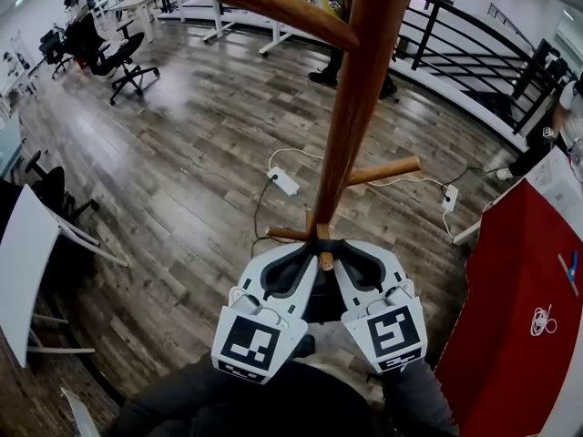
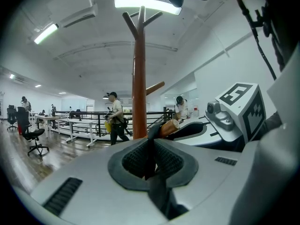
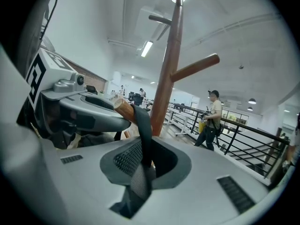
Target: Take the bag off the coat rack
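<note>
Now both of my grippers are clenched on the bag's dark strap (image 3: 143,125): the left gripper (image 2: 149,159) and the right gripper (image 3: 143,162) sit side by side, each pinching 1 run of it between its pads (image 2: 133,161). Just ahead of my fingertips the strap loops over the end of a short wooden peg (image 3: 123,108) low on the coat rack (image 1: 351,107), whose pole rises right beyond. The bag's body is hidden beneath my fingers.
</note>
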### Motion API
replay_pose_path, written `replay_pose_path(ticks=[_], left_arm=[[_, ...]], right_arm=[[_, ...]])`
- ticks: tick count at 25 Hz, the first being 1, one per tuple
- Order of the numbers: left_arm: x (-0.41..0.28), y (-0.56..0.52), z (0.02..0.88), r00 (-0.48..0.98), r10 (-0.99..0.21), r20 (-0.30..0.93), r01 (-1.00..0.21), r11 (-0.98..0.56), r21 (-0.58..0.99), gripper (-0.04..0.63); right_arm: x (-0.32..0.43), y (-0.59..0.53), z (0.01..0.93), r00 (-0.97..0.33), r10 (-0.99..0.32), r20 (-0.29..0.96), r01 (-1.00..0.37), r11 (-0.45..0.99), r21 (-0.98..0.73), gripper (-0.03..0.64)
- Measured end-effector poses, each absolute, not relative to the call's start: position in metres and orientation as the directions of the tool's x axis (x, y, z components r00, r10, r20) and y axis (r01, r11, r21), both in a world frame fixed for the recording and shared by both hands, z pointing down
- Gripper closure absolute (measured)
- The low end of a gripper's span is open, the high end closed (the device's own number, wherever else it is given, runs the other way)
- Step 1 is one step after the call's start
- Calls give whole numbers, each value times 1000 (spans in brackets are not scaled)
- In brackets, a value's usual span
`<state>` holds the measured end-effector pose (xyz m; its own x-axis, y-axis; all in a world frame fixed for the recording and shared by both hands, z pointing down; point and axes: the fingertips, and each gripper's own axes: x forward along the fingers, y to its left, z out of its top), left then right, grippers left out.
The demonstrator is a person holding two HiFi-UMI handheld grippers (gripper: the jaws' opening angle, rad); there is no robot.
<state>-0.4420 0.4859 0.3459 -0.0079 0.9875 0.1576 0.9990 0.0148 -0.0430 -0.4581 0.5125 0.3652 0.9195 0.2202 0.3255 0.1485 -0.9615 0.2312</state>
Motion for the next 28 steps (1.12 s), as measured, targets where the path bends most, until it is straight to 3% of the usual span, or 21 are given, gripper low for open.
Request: replay_pose_path(ticks=[15, 28], left_arm=[[-456, 446, 335, 57, 987, 152, 998, -50, -45, 552], [-430, 395, 345, 194, 966, 169, 981, -195, -12, 552]], right_arm=[[-471, 474, 352, 942, 175, 285, 98, -960, 263, 568], [-444, 422, 361, 956, 51, 287, -16, -974, 226, 568]])
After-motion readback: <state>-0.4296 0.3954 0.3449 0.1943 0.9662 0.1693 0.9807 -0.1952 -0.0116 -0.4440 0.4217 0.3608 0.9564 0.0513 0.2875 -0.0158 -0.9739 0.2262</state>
